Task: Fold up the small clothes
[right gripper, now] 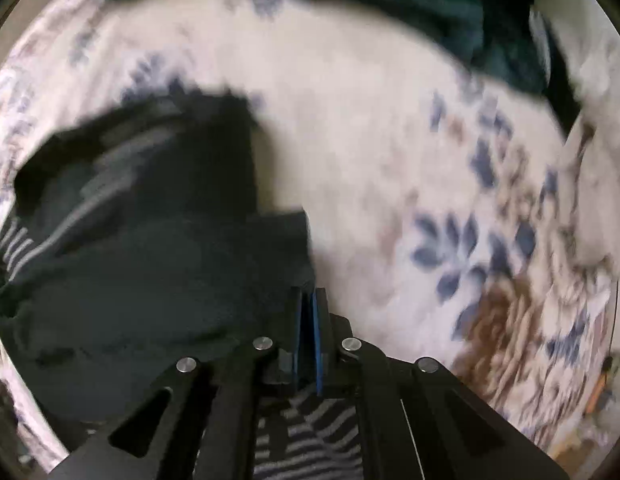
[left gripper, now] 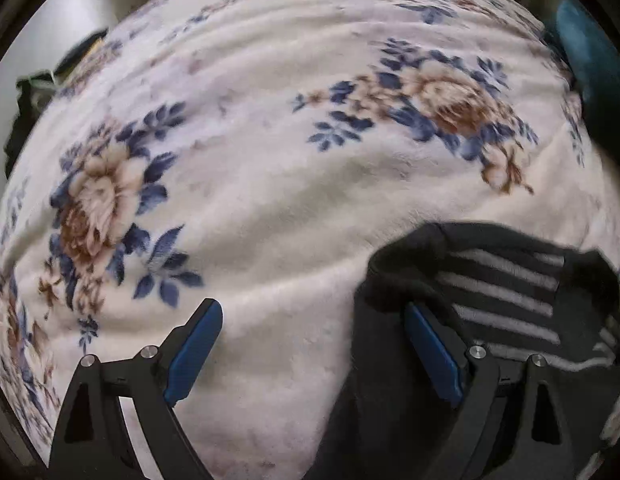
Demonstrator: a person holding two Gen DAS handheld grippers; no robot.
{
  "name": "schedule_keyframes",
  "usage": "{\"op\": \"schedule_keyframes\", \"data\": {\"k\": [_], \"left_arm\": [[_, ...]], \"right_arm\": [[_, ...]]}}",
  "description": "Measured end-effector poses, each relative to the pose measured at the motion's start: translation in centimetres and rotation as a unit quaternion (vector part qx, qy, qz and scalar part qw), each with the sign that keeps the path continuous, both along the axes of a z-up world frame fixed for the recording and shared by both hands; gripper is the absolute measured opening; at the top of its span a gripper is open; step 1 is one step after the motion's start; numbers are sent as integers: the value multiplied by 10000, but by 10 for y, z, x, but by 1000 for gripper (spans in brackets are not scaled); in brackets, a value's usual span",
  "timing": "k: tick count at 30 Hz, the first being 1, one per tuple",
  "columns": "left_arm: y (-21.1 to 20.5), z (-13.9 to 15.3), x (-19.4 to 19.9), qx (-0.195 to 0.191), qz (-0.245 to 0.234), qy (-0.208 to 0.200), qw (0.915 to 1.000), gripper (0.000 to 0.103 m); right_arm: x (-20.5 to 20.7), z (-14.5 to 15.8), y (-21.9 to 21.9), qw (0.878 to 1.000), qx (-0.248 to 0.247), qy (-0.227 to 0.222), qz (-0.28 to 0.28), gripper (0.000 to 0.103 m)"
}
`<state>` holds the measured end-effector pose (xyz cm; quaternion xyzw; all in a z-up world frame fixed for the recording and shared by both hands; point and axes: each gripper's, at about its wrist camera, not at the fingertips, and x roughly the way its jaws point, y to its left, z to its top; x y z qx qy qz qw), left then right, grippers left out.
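A small black garment with grey stripes (left gripper: 506, 304) lies on the floral blanket (left gripper: 270, 184) at the lower right of the left wrist view. My left gripper (left gripper: 310, 312) is open and empty; its right finger (left gripper: 430, 352) rests at the garment's left edge. In the right wrist view, which is blurred, my right gripper (right gripper: 309, 300) is shut on an edge of the same garment (right gripper: 150, 240), which spreads to the left and hangs below the fingers.
A dark teal cloth (right gripper: 450, 12) lies at the far side of the blanket and also shows in the left wrist view (left gripper: 594, 64). Dark items (left gripper: 34, 96) sit off the blanket's left edge.
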<state>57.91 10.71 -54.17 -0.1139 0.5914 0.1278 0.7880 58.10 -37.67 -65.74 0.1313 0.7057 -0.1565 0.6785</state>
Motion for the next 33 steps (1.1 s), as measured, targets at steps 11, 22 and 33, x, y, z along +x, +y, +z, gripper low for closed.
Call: {"op": "schedule_keyframes", "data": {"k": [11,22,33], "left_arm": [[24,6,-96,30,417,106,9991,93],[15,-19,-92,-107,374,173,9991,93],[17,-19,-60,-177,340,124,9992,93]], "right_arm": [[62,47,168,9563,1513,-825,2364,61],[126,-29,321,8799,1617,-284,4460,3],[159,-25,272,9224,1707,-230,3458,20]]}}
